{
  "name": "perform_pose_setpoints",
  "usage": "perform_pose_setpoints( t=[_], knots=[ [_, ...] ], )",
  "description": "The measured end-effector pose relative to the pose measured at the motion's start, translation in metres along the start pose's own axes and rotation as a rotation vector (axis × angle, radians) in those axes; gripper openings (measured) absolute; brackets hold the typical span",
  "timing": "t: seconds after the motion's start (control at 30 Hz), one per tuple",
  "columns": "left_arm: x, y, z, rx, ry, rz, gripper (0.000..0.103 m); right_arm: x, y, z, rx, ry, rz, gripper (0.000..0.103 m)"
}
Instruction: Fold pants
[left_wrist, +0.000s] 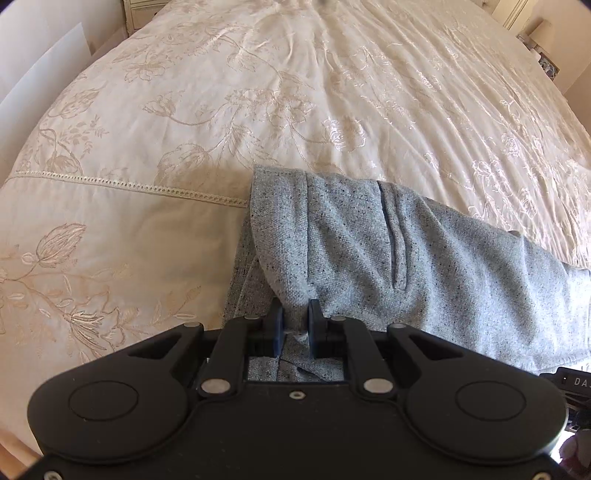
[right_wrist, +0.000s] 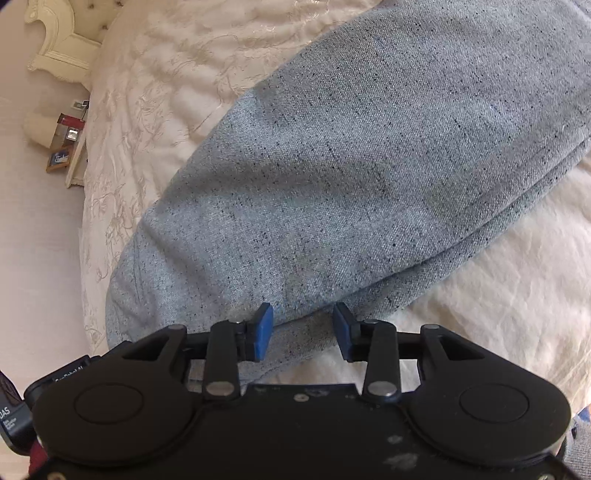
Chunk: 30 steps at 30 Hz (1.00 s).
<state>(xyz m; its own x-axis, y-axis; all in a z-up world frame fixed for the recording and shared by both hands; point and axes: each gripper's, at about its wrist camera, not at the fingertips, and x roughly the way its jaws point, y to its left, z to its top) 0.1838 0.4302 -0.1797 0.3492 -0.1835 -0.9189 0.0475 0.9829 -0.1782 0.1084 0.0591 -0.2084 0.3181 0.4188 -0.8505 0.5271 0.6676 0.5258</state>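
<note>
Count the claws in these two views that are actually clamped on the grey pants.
1. The left claw pinches a fold of the grey pants. The right claw stands open over the cloth, gripping nothing.

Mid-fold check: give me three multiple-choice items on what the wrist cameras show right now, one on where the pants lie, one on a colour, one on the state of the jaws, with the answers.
1. Where do the speckled grey knit pants lie?
A. on the cream embroidered bedspread
B. on a wooden floor
C. over a chair

2. What colour are the pads on the right gripper?
A. red
B. blue
C. white

3. How does the left gripper stand?
A. wide open above bare bedding
B. out of view
C. closed on a pinch of the pants

Answers: 1 A, grey cloth rests on the flowered cover in both views; 2 B, both pads show blue; 3 C, a fold of grey fabric is squeezed between its jaws, while the right gripper's jaws stand apart over the cloth.
</note>
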Motion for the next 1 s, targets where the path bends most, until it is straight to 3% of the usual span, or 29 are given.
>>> perform_pose_setpoints(
  t=[0.17, 0.37, 0.43, 0.47, 0.7, 0.9, 1.0],
  knots=[
    [-0.008, 0.000, 0.007, -0.003, -0.011, -0.013, 0.017, 0.004, 0.000, 0.000, 0.043, -0.032, 0.016, 0.041],
    [-0.012, -0.001, 0.011, -0.003, -0.017, -0.018, 0.017, 0.012, -0.016, 0.009, 0.211, -0.064, 0.070, 0.041],
    [-0.012, -0.002, 0.011, -0.002, -0.016, -0.014, 0.017, 0.007, -0.018, 0.009, 0.234, -0.110, 0.119, 0.029],
    [-0.014, -0.002, 0.011, -0.001, -0.016, -0.013, 0.017, 0.003, -0.015, 0.009, 0.216, -0.129, 0.116, 0.004],
    [-0.044, 0.000, 0.001, -0.022, -0.015, -0.036, 0.017, -0.038, 0.019, -0.002, -0.046, -0.106, 0.022, 0.005],
    [-0.002, 0.009, -0.026, -0.045, 0.080, 0.026, 0.019, -0.002, 0.002, -0.006, -0.074, -0.040, -0.072, 0.007],
    [0.012, 0.010, -0.028, -0.059, 0.101, 0.066, 0.026, 0.010, 0.002, -0.003, -0.095, -0.012, -0.098, 0.012]
  ],
)
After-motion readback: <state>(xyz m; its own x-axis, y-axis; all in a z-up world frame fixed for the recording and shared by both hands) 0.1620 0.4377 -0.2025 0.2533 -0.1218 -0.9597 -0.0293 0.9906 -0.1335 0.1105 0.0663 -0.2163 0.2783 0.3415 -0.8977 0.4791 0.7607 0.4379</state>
